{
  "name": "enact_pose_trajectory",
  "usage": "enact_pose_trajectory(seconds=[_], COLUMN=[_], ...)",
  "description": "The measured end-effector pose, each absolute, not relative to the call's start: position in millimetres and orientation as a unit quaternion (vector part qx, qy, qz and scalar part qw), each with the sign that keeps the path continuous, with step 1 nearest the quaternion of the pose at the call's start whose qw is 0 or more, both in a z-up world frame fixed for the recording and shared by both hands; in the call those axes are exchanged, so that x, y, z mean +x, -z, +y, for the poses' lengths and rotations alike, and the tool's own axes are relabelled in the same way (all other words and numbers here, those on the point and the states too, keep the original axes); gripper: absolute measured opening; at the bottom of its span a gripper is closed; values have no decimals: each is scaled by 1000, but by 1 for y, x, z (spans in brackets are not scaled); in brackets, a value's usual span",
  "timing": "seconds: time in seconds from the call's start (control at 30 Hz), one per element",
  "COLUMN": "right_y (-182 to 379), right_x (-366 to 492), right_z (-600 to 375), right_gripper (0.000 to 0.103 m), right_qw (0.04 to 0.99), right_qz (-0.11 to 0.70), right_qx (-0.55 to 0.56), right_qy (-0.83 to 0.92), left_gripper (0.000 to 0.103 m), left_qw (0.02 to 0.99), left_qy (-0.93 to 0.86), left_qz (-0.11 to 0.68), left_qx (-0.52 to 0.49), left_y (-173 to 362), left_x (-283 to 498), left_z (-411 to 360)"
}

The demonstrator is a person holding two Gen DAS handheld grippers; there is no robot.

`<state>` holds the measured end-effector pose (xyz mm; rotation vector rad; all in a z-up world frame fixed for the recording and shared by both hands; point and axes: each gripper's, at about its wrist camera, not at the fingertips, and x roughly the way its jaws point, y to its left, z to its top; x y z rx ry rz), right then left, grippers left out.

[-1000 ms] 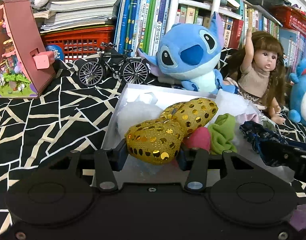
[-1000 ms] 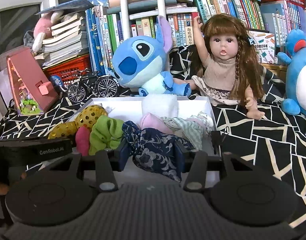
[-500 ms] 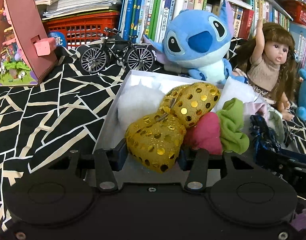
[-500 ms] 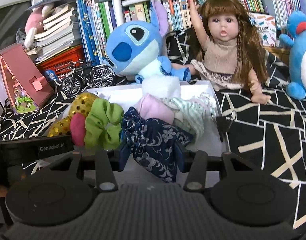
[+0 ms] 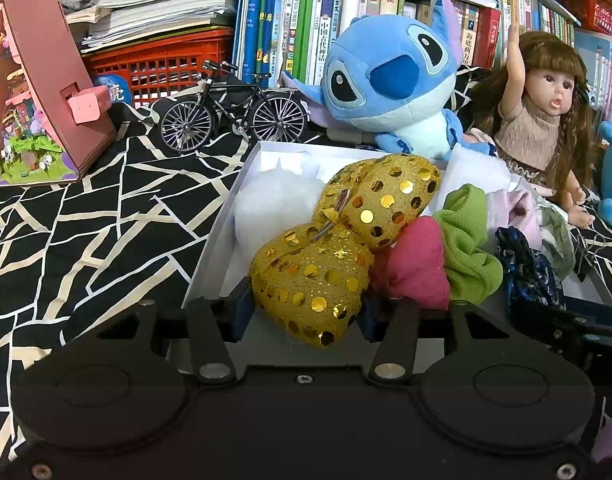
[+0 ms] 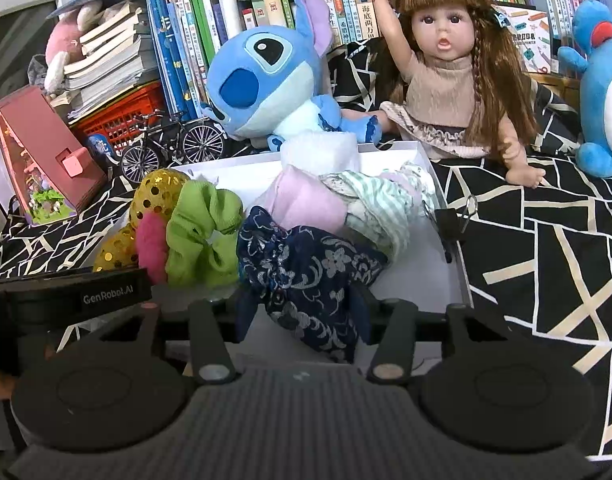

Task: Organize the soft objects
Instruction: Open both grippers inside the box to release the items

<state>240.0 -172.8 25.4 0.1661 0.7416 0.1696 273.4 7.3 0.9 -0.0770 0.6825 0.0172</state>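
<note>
Soft items are crowding the white box (image 6: 450, 264), leaving bare floor along its right wall. Stitch plush (image 5: 386, 80) and doll (image 6: 446, 80) are blocking its far edge; patterned cloth (image 5: 86, 240) leftward is lying open.

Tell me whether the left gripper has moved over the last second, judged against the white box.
Yes. The left gripper, shut on the gold sequined bow, has advanced toward the white box and the Stitch plush, which loom larger and lower in the left wrist view.
</note>
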Motion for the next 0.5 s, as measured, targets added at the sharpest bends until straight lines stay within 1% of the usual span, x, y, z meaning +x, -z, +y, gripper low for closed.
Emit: enact_pose_trajectory(seconds=[0.07, 0.13, 0.2, 0.27, 0.33, 0.37, 0.5], right_y=[-26, -25, -26, -26, -28, -29, -37], right_x=[240, 239, 238, 237, 235, 234, 226], right_z=[-173, -174, -175, -176, -176, -177, -178], right_gripper=[57, 60, 61, 67, 69, 72, 74], right_qw=[925, 925, 925, 925, 925, 926, 931], right_qz=[362, 360, 359, 358, 356, 354, 340], right_qx=[81, 85, 92, 97, 100, 101, 98], right_qy=[-83, -84, -84, -85, -85, -86, -90], left_gripper=[51, 55, 57, 59, 64, 66, 79], left_qw=[942, 942, 941, 942, 943, 944, 951], left_qy=[-8, -11, -11, -12, -14, -14, -7], left_qz=[334, 334, 334, 332, 329, 327, 308], left_qx=[-41, -42, -45, -48, -49, -47, -37], left_y=[-1, -2, -3, -6, -10, -12, -23], left_x=[273, 272, 270, 268, 265, 262, 251], left_z=[8, 8, 10, 11, 11, 11, 6])
